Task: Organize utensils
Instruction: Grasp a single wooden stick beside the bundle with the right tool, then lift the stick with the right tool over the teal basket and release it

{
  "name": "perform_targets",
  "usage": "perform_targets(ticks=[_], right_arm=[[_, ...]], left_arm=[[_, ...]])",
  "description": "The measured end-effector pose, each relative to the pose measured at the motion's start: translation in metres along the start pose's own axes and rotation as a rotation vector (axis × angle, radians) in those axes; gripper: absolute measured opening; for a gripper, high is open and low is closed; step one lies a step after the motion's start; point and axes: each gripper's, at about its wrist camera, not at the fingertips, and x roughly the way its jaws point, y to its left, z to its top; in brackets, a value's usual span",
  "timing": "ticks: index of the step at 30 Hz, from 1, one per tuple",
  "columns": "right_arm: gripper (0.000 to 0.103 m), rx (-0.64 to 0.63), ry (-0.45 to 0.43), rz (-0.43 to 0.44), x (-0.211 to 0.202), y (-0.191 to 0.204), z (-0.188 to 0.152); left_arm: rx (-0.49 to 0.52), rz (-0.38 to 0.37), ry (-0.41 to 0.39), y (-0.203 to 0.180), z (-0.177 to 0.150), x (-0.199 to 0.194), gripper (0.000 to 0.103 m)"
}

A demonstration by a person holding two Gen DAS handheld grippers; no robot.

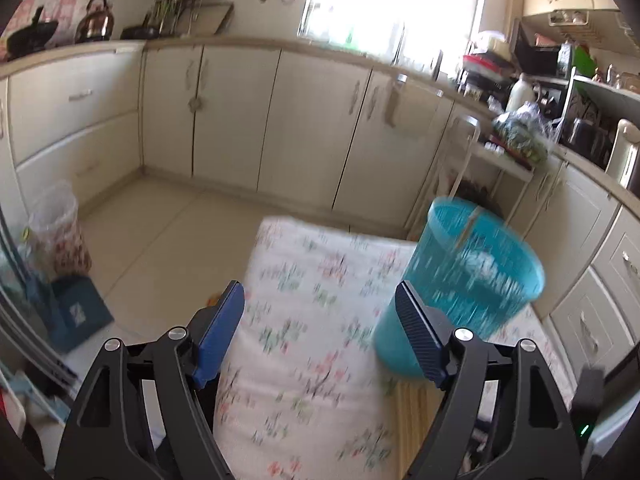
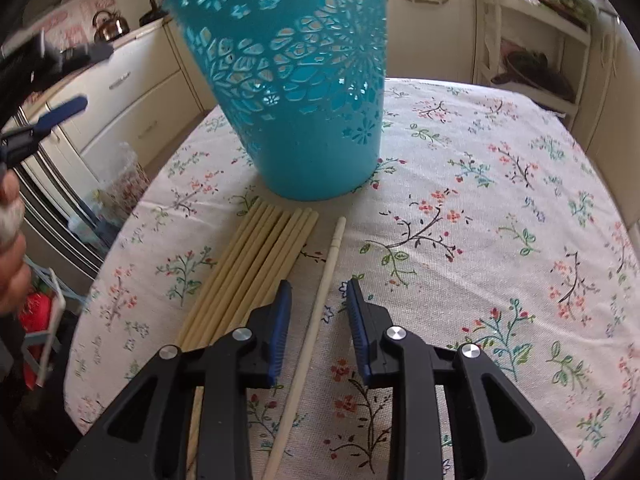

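I am holding my right gripper (image 2: pixel 316 312) low over the floral tablecloth (image 2: pixel 480 200), its blue pads standing a little apart with a single pale chopstick (image 2: pixel 320 304) lying on the cloth between them; the pads are not pressing on it. Just to the left of that one, a bundle of chopsticks (image 2: pixel 256 264) is lying side by side, their far ends pointing at the base of the turquoise cut-out basket (image 2: pixel 296 92), which is standing upright on the cloth near them. My left gripper (image 1: pixel 320 320) is hanging over the near left part of the table with its jaws spread wide and nothing between them; its view is blurred. From there the basket (image 1: pixel 468 276) is sitting to the right, just past the right finger, with a pale stick leaning inside it, and the ends of the bundle (image 1: pixel 416 404) are showing beneath that finger. In the right wrist view my left gripper's blue pads (image 2: pixel 68 106) are showing at the left edge, well apart, with my hand (image 2: pixel 10 240) below them.
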Motion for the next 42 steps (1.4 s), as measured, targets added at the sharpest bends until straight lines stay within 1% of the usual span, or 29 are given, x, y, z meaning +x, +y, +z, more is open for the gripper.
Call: perform_targets(ticks=[3,4,5,6,8,10,13,15,16,18,19,21,23,25,26,27,30,32,33,34,36,38,42], right_arm=[[0.018,-0.067,0.003,-0.068,0.001,0.009,-0.001],[0.015,-0.071,0.006,-0.068,0.0,0.01,-0.002],[0.008,-0.067,0.011,-0.064,-0.001,0.008,-0.003],[0.006,-0.05,0.019,-0.051,-0.002,0.005,-0.003],[0.006,0.005,0.02,-0.01,-0.008,-0.003,-0.007],[0.006,0.071,-0.004,0.046,-0.02,-0.011,-0.01],[0.006,0.196,-0.097,0.166,-0.05,-0.026,-0.01],[0.006,0.26,-0.156,0.241,-0.067,-0.035,-0.005],[0.006,0.306,-0.201,0.291,-0.081,-0.042,0.0],[0.006,0.339,-0.263,0.342,-0.097,-0.048,0.013],[0.006,0.349,-0.313,0.367,-0.11,-0.05,0.022],[0.006,0.356,-0.418,0.387,-0.13,-0.051,0.048],[0.006,0.366,-0.506,0.382,-0.142,-0.048,0.072],[0.006,0.367,-0.568,0.38,-0.142,-0.044,0.101],[0.006,0.367,-0.59,0.37,-0.141,-0.044,0.109],[0.006,0.37,-0.615,0.359,-0.133,-0.042,0.128],[0.006,0.4,-0.643,0.328,-0.109,-0.043,0.159],[0.006,0.403,-0.643,0.294,-0.095,-0.042,0.169],[0.006,0.404,-0.633,0.265,-0.084,-0.041,0.175],[0.006,0.405,-0.624,0.254,-0.081,-0.042,0.177],[0.006,0.403,-0.595,0.217,-0.071,-0.042,0.177],[0.006,0.397,-0.569,0.197,-0.067,-0.042,0.173],[0.007,0.352,-0.542,0.149,-0.061,-0.034,0.167]], left_arm=[[-0.021,0.003,0.076,0.013,-0.03,0.012,0.074],[-0.028,0.0,0.094,0.015,-0.038,0.016,0.074],[-0.032,0.0,0.107,0.017,-0.045,0.018,0.074],[-0.038,-0.002,0.123,0.02,-0.052,0.02,0.074],[-0.051,-0.008,0.151,0.024,-0.062,0.027,0.074],[-0.054,-0.008,0.169,0.025,-0.068,0.031,0.075],[-0.07,-0.016,0.183,0.029,-0.073,0.034,0.076],[-0.073,-0.012,0.179,0.029,-0.072,0.035,0.079],[-0.072,-0.011,0.18,0.029,-0.073,0.036,0.08],[-0.062,-0.015,0.189,0.025,-0.075,0.037,0.08],[-0.055,-0.015,0.188,0.024,-0.076,0.037,0.08],[-0.045,-0.016,0.188,0.022,-0.075,0.037,0.08],[-0.042,-0.018,0.19,0.021,-0.074,0.038,0.08],[-0.048,-0.021,0.191,0.022,-0.074,0.038,0.08],[-0.052,-0.022,0.192,0.022,-0.074,0.039,0.08],[-0.056,-0.024,0.194,0.023,-0.074,0.039,0.08],[-0.069,-0.035,0.199,0.025,-0.074,0.04,0.08],[-0.075,-0.04,0.203,0.026,-0.075,0.041,0.08],[-0.078,-0.044,0.203,0.026,-0.075,0.041,0.08],[-0.081,-0.046,0.204,0.026,-0.075,0.041,0.08],[-0.092,-0.052,0.205,0.027,-0.075,0.041,0.08],[-0.101,-0.058,0.206,0.029,-0.074,0.042,0.08],[-0.108,-0.063,0.209,0.029,-0.075,0.043,0.08]])
